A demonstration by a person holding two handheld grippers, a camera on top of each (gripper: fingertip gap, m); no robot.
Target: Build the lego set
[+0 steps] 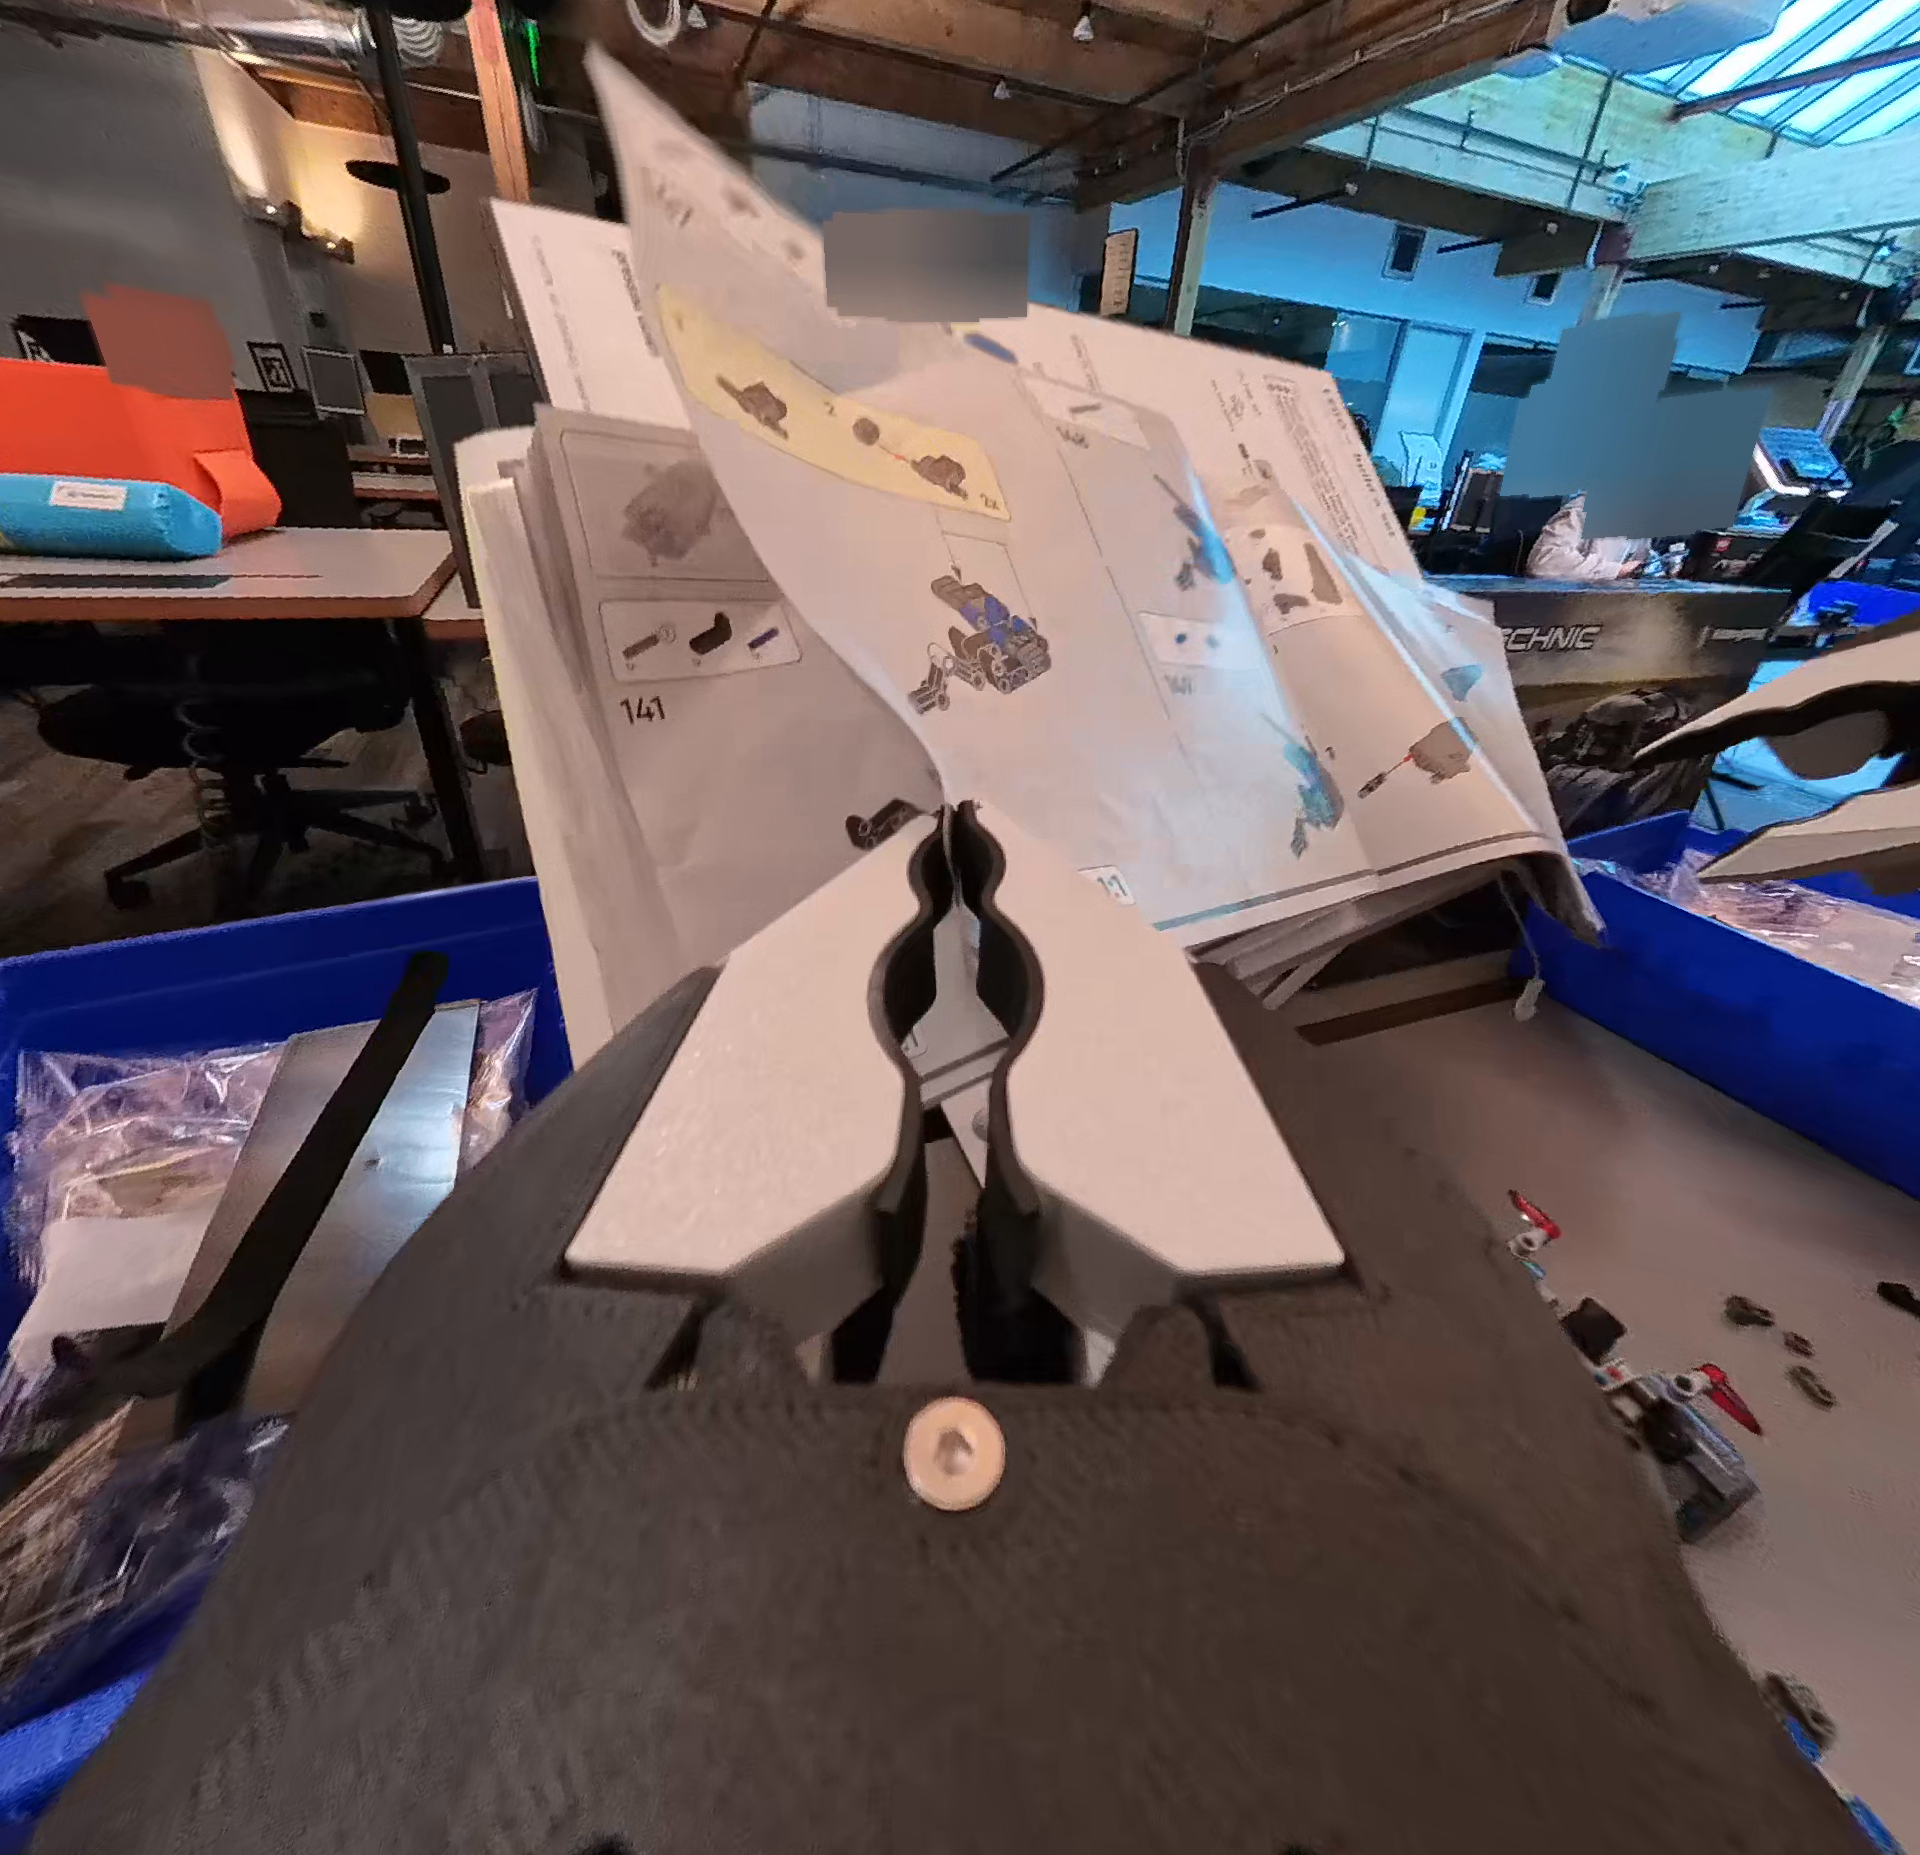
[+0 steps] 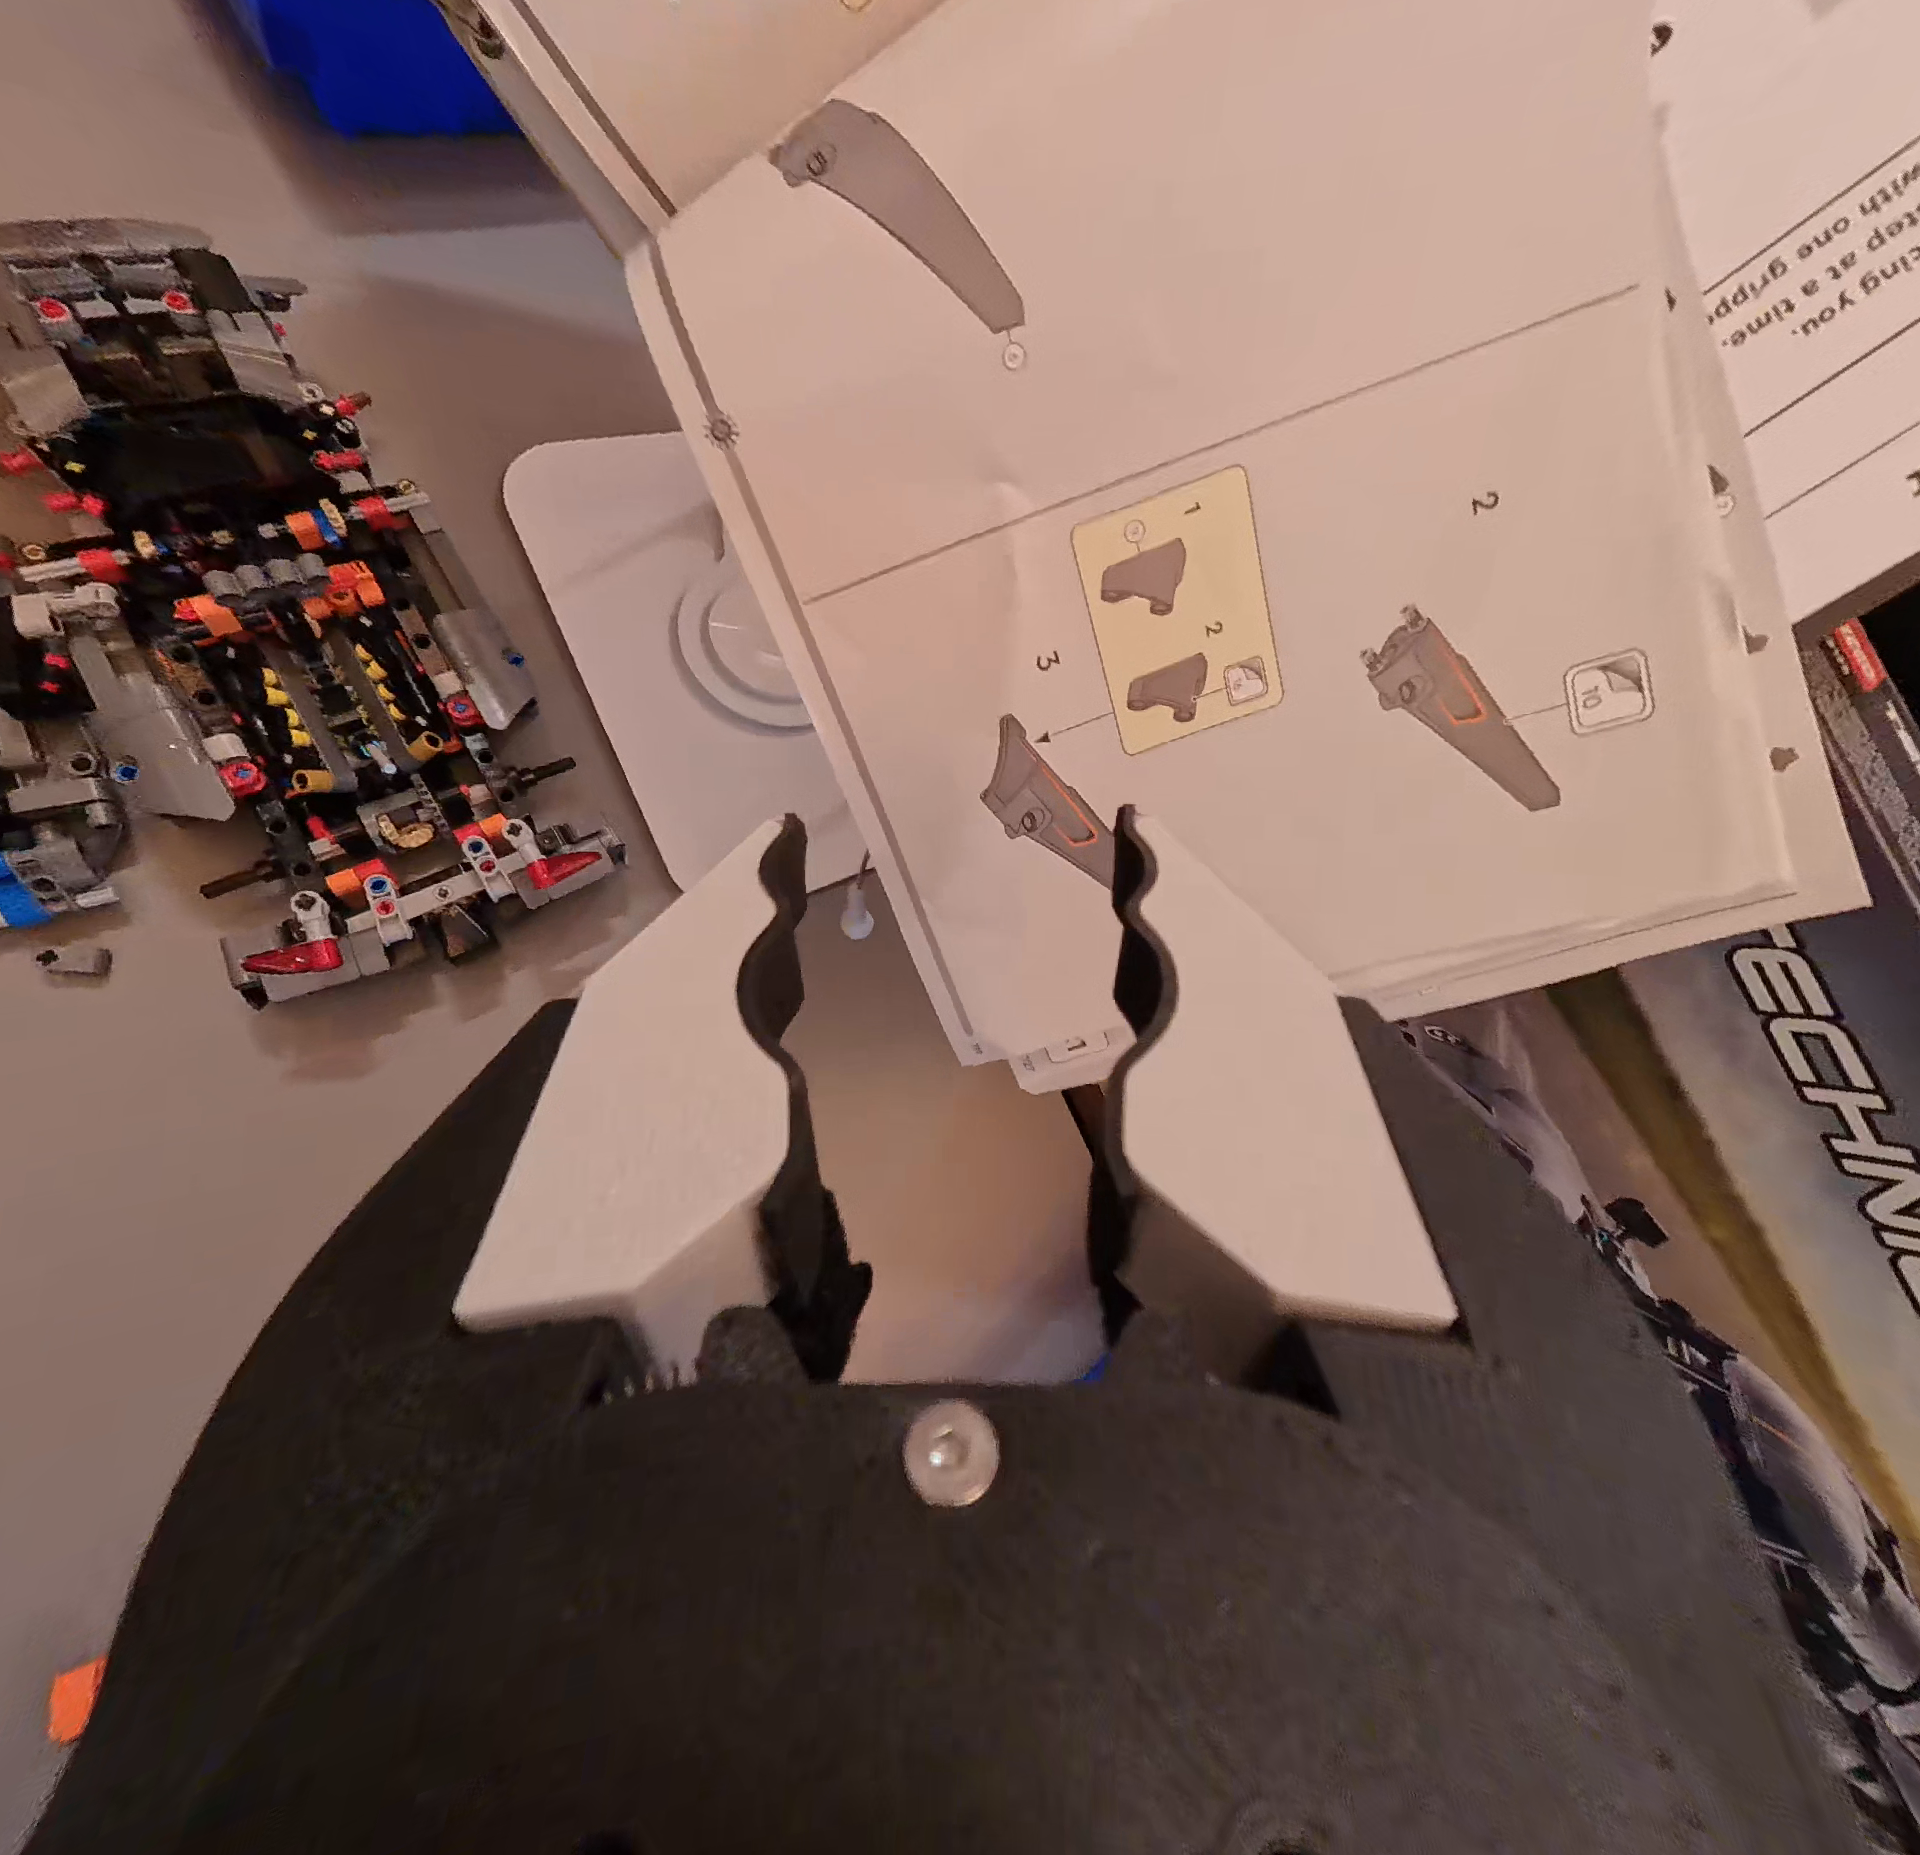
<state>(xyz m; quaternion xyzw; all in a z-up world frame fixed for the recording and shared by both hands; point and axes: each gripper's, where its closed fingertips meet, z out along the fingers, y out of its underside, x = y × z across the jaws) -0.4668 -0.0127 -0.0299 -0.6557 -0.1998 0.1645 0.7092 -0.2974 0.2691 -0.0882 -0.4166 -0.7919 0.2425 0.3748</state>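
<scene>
My left gripper [image 1: 956, 818] is shut on a page of the white instruction booklet [image 1: 831, 600] and holds the page lifted and curled above the open booklet. My right gripper [image 2: 961, 829] is open, its jaws straddling the lower corner of the booklet [image 2: 1247, 455], which lies over the set's box [image 2: 1829, 1057]. The partly built Lego car [image 2: 260, 642] lies on the grey table at the left in the right wrist view. The right gripper's fingers [image 1: 1808, 766] show at the right edge of the left wrist view.
Blue bins [image 1: 1704, 984] with clear part bags [image 1: 135, 1161] stand left and right of the booklet. Loose small Lego parts [image 1: 1704, 1390] lie on the grey table [image 1: 1558, 1130]. A white round-centred stand base [image 2: 623, 579] sits under the booklet. Desks and chairs stand behind. My hands' fingertips stand some 35 centimeters from each other. The partly built Lego car [image 2: 260, 642] lies around 25 centimeters away from my right fingertips.
</scene>
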